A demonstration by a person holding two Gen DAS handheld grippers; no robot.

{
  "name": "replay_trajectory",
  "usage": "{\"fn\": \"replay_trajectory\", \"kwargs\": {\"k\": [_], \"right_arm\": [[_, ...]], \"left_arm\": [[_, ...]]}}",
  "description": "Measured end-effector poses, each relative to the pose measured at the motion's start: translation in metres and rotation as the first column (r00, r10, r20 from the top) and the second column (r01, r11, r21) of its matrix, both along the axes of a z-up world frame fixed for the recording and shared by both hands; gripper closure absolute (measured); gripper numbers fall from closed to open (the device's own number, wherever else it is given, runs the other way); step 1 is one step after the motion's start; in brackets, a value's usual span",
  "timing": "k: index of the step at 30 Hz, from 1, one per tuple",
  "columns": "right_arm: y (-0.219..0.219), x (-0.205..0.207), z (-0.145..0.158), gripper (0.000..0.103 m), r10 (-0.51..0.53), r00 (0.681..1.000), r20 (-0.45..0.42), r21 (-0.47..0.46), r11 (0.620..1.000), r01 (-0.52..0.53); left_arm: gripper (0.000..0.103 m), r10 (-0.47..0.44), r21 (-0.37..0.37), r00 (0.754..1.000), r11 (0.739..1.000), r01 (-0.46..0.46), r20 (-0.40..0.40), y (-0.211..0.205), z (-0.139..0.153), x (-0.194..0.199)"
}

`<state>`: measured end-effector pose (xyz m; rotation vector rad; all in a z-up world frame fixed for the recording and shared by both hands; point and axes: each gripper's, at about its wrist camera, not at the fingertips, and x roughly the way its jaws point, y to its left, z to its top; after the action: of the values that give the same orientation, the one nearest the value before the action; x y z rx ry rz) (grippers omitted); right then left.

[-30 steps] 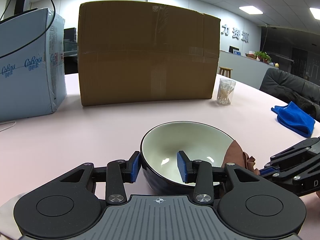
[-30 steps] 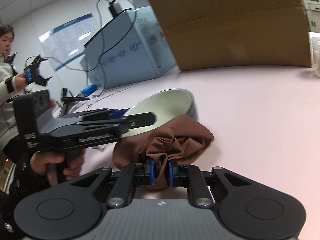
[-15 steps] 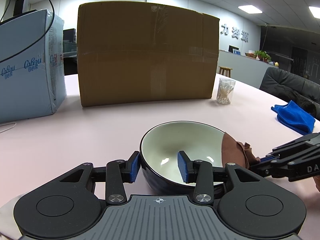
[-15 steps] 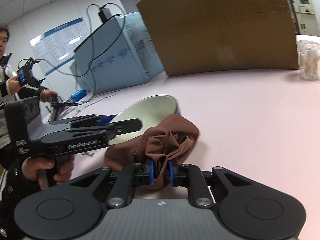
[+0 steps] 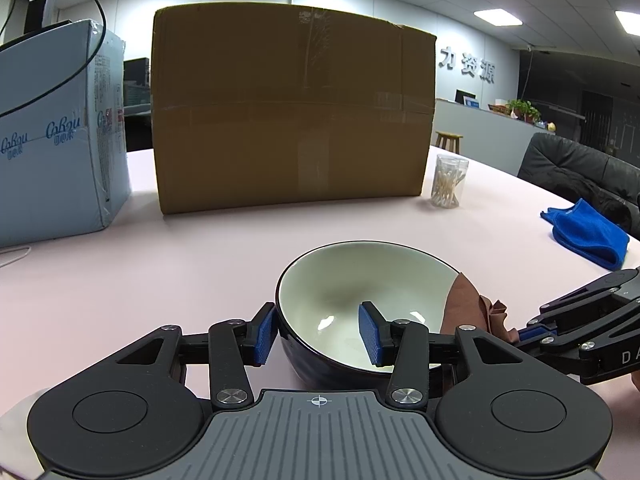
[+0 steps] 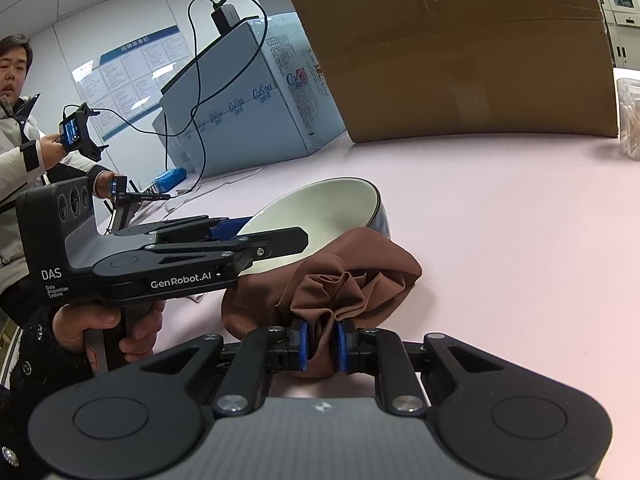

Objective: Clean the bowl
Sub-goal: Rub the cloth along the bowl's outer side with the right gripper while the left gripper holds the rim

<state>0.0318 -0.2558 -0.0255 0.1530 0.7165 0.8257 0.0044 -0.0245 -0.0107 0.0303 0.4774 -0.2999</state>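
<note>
An office with ceiling lights lies behind a pale pink table that fills the lower half of both views. In the left wrist view a large cardboard box stands at upper centre, a light blue carton at the left edge, a clear jar of cotton swabs just right of the cardboard box, and a blue cloth at the right edge.

The bowl, cream inside and dark outside, sits low in the centre of that view. The left gripper straddles the bowl's near rim, one blue pad outside the wall and one inside; the jaws are spread, and whether the pads press the wall cannot be told.

In the right wrist view the bowl appears at centre, tilted toward the camera. The right gripper at lower centre pinches a bunched brown cloth between its pads, and the cloth lies against the bowl's rim. A person stands at the left edge.
</note>
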Motion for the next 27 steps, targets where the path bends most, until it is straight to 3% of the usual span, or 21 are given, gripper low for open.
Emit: {"fn": "replay_trajectory", "kwargs": {"k": [13, 22, 27], "right_arm": [[-0.002, 0.006, -0.003, 0.086, -0.044, 0.999, -0.012, -0.018, 0.999, 0.044], [0.008, -0.001, 0.001, 0.086, 0.020, 1.000, 0.000, -0.013, 1.000, -0.020], [-0.003, 0.000, 0.003, 0.086, -0.025, 1.000, 0.003, 0.007, 1.000, 0.025]], "left_arm": [[0.060, 0.000, -0.001, 1.000, 1.000, 0.000, 0.000, 0.002, 0.000, 0.001], [0.060, -0.001, -0.004, 1.000, 1.000, 0.000, -0.002, 0.003, 0.000, 0.002], [0.060, -0.001, -0.001, 1.000, 1.000, 0.001, 0.001, -0.001, -0.001, 0.000]]}}
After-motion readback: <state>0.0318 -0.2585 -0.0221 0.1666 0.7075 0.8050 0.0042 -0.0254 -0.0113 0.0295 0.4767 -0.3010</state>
